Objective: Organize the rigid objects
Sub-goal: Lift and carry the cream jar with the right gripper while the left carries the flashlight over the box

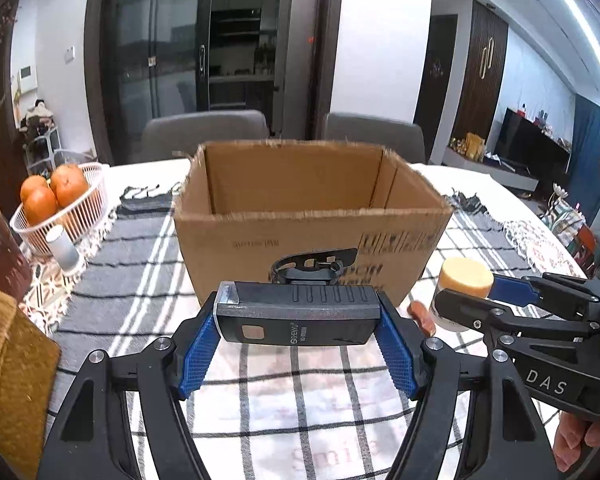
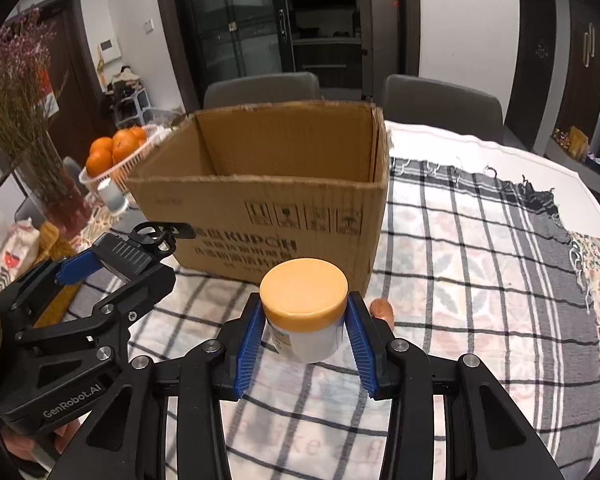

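My left gripper (image 1: 298,322) is shut on a black and grey bike light (image 1: 296,314) with a strap mount on its far side, held crosswise above the checked cloth. My right gripper (image 2: 305,334) is shut on a white jar with a yellow lid (image 2: 304,288), lifted off the table. An open cardboard box (image 1: 300,216) stands just beyond both, its inside floor hidden. In the left wrist view the right gripper (image 1: 470,294) with the jar (image 1: 464,280) shows at right. In the right wrist view the left gripper (image 2: 112,258) with the light (image 2: 126,256) shows at left.
A small brown oblong object (image 2: 382,310) lies on the cloth by the box's near corner. A white wire basket of oranges (image 1: 56,200) and a small white cylinder (image 1: 62,248) sit left of the box. A vase of dried flowers (image 2: 32,152) stands far left. Two grey chairs (image 1: 204,132) are behind the table.
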A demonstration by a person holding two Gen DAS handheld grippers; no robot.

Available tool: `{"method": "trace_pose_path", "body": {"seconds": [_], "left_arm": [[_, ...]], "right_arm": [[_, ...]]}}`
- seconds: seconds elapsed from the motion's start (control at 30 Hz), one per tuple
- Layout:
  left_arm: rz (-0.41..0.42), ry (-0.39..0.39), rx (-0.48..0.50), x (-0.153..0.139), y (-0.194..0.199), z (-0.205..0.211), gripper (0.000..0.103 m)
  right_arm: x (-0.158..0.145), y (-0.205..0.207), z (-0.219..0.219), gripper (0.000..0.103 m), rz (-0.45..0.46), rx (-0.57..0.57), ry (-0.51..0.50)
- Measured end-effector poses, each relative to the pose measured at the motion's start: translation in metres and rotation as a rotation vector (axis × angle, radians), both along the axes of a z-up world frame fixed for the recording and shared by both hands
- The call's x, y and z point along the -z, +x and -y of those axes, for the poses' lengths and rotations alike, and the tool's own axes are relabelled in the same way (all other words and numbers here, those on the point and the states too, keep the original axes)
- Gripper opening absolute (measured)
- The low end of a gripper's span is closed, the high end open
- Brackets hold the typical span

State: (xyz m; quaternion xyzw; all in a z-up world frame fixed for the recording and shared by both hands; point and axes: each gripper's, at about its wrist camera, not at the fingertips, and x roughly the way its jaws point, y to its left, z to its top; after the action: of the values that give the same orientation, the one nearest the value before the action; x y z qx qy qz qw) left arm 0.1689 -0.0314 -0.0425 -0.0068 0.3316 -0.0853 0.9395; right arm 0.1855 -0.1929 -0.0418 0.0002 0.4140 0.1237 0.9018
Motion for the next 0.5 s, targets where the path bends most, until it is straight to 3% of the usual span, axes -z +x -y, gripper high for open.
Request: {"method": "trace_pose_path", "body": {"seconds": [0.37, 0.5], "left_arm": [[0.008, -0.047, 0.026, -0.036, 0.01, -0.013, 0.072], [0.029, -0.029, 0.024, -0.048, 0.017, -0.015, 0.072]], "right_arm": [[-0.045, -0.003, -0.009, 0.042, 0.085, 0.016, 0.021], [-0.056, 0.0, -0.012, 0.042, 0.11, 0.011, 0.016]]}}
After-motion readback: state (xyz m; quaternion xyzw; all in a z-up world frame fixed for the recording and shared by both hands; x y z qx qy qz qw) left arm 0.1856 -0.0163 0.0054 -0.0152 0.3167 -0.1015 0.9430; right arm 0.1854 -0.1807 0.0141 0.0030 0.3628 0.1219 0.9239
